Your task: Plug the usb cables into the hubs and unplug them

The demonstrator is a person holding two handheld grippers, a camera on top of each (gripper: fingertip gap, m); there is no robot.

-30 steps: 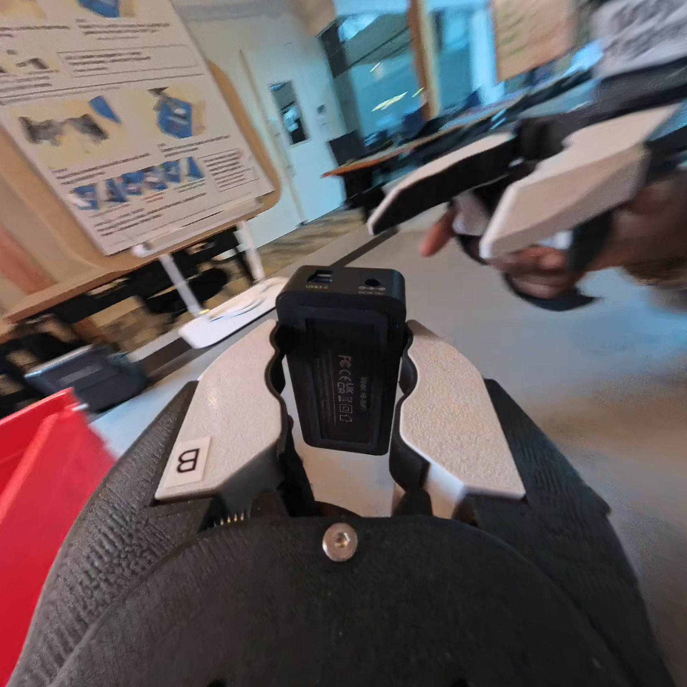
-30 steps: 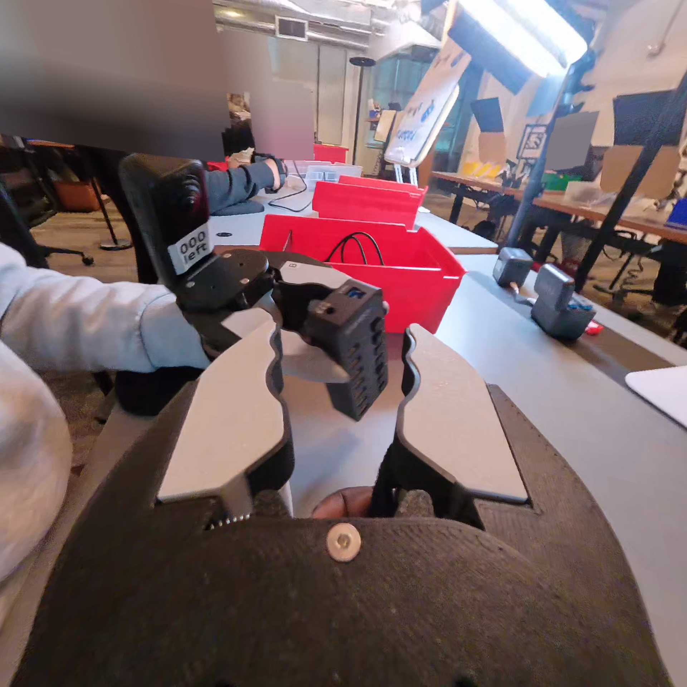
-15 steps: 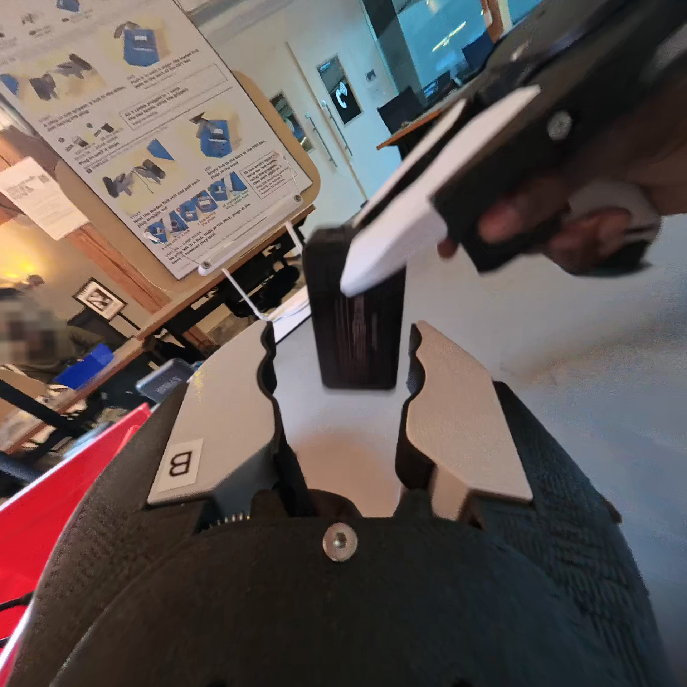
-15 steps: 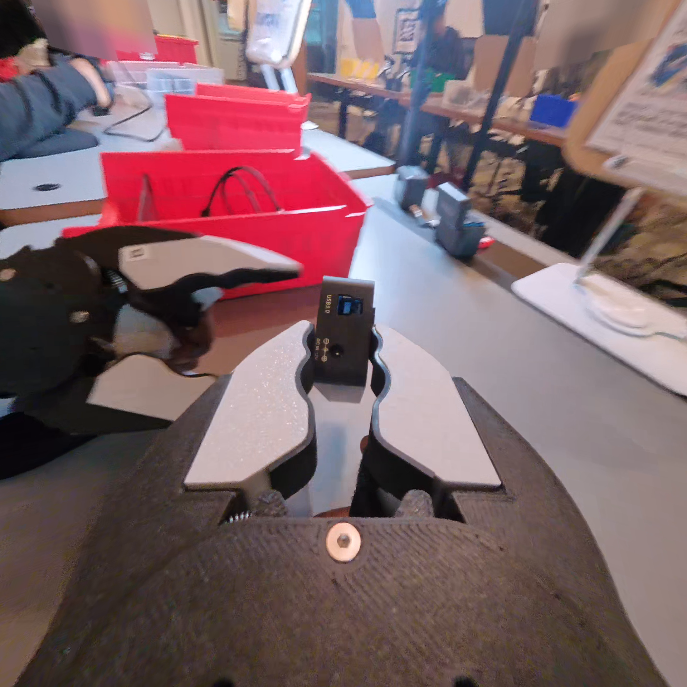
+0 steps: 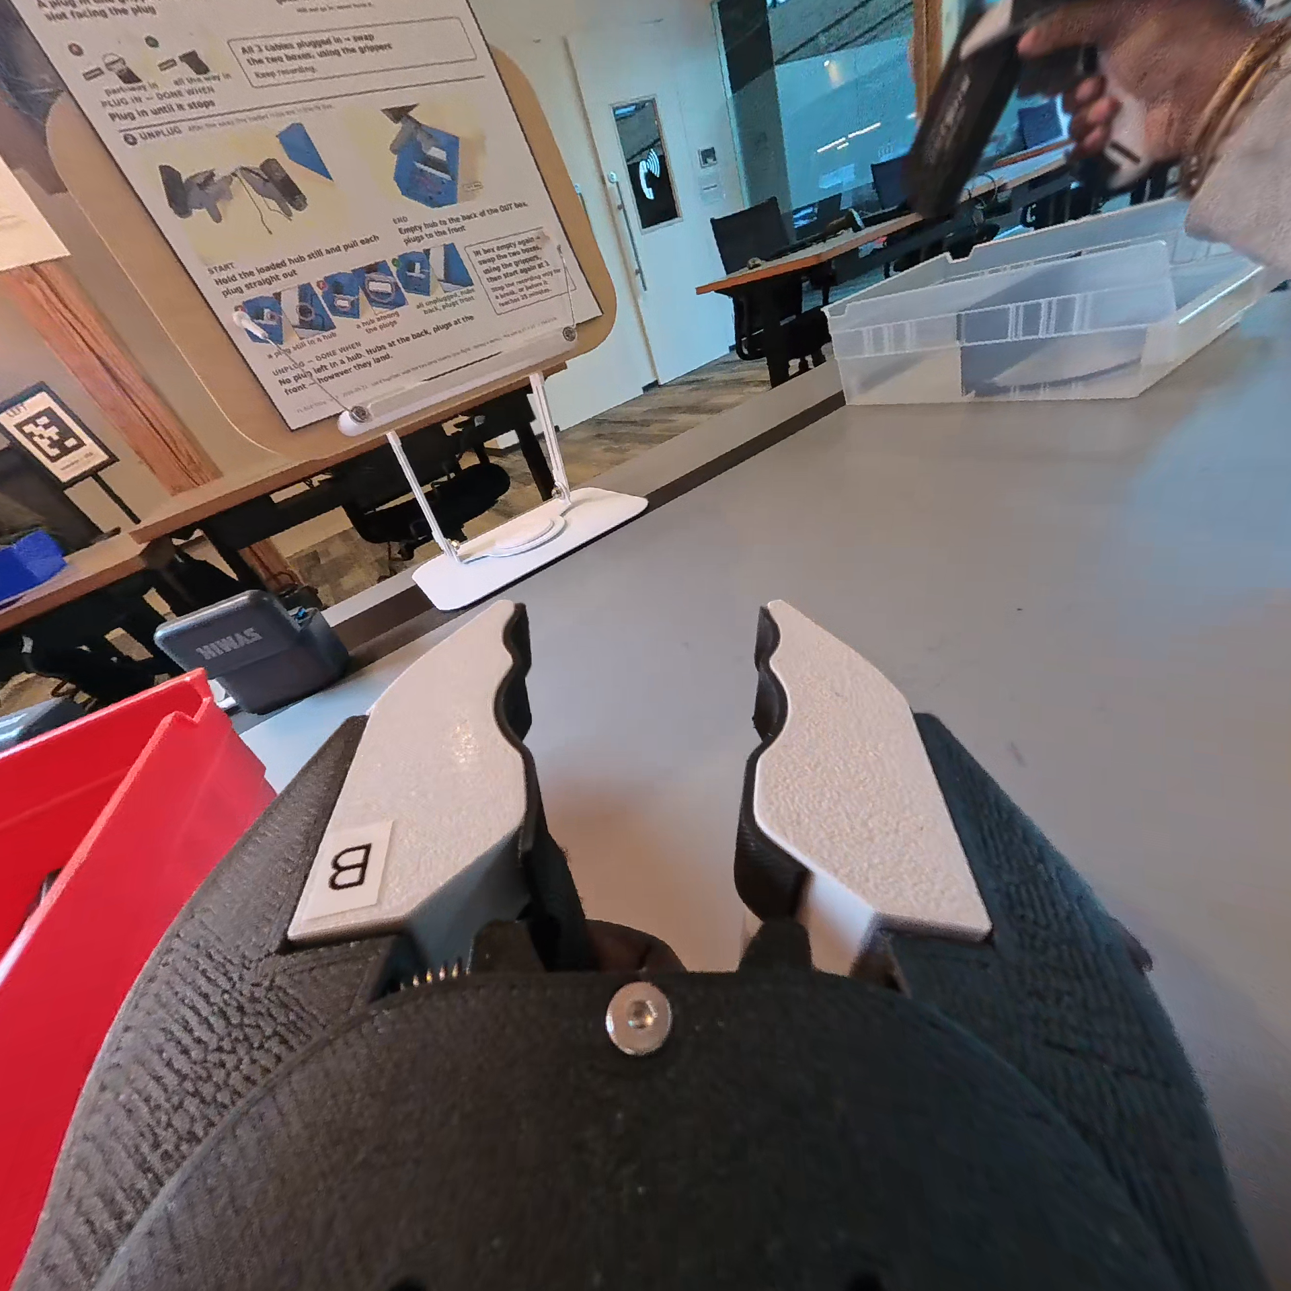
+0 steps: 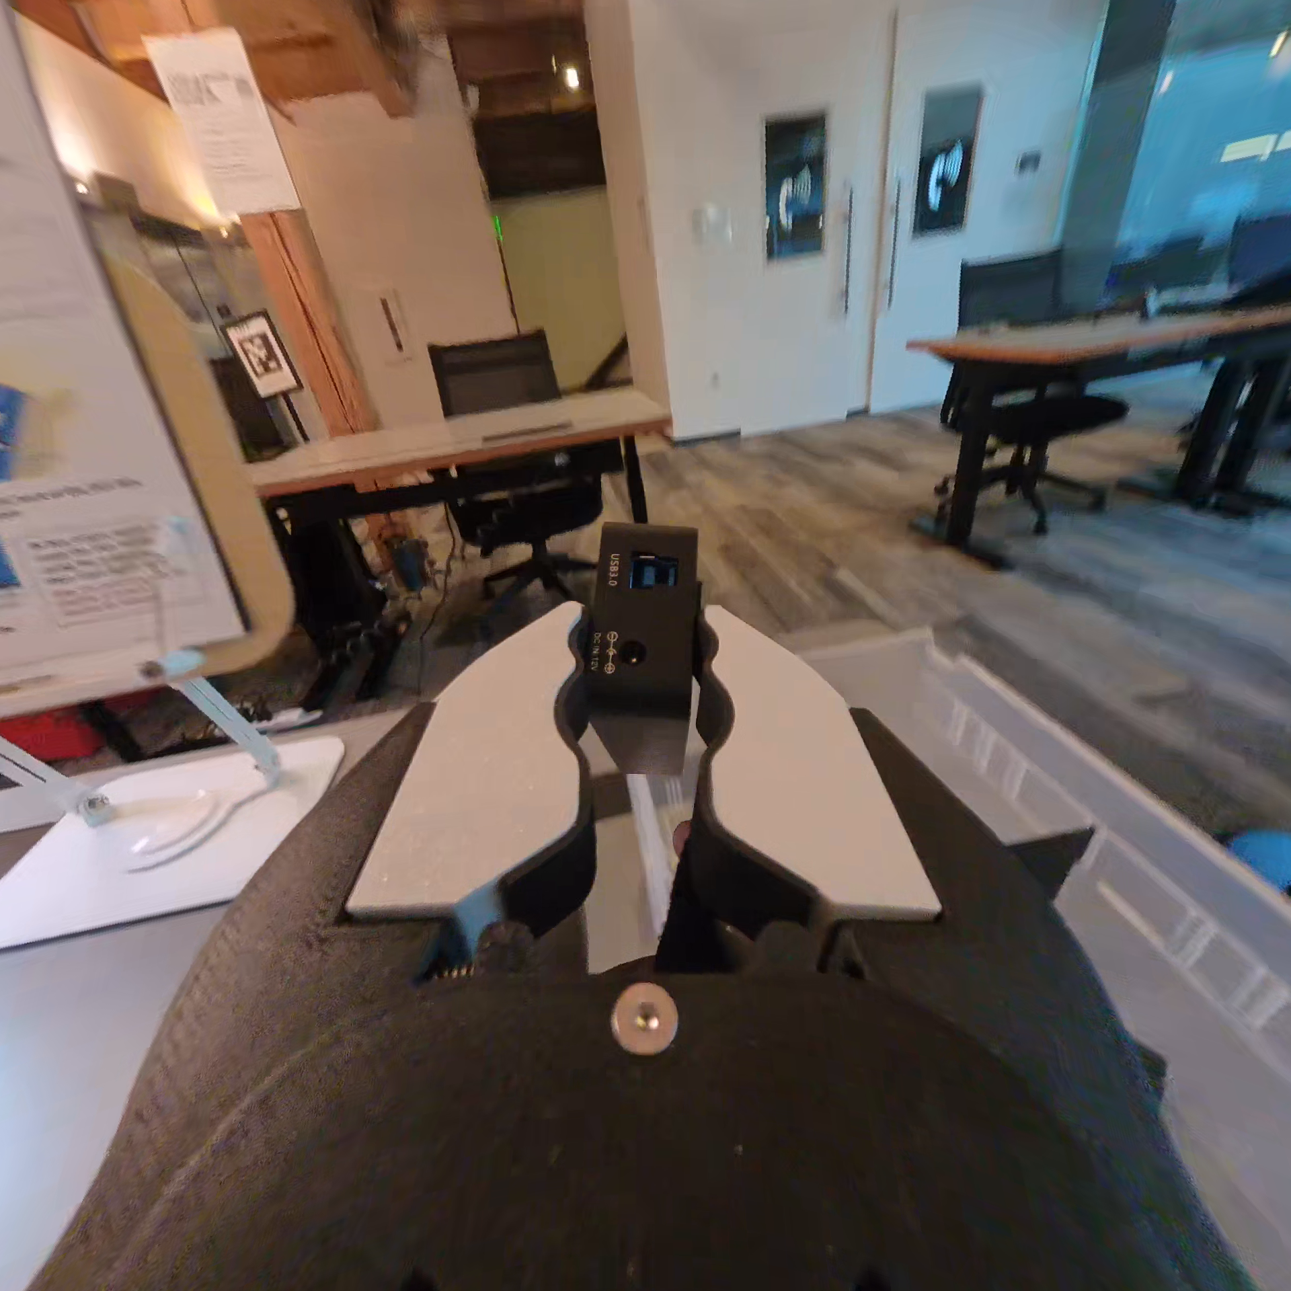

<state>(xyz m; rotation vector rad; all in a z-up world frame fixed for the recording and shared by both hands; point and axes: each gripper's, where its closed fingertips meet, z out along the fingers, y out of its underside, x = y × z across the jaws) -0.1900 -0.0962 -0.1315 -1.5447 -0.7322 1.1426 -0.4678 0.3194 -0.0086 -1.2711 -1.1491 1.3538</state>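
One hub (image 6: pixel 646 615) sits clamped in our right gripper (image 6: pixel 643 629), held in the air over the clear bin (image 6: pixel 1048 803). Our left gripper (image 5: pixel 639 629) hangs empty, fingers spread. Looks like drop-off time, so next we lower it in gently.

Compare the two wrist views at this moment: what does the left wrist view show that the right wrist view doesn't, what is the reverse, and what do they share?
Only the left wrist view shows the open, empty left gripper, the red bin, a dark grey box on the table, and the right gripper from outside, raised at upper right. Only the right wrist view shows the right gripper shut on the black hub, port end up. Both show the hub, the instruction board on its white stand, the clear plastic bin and the grey table.
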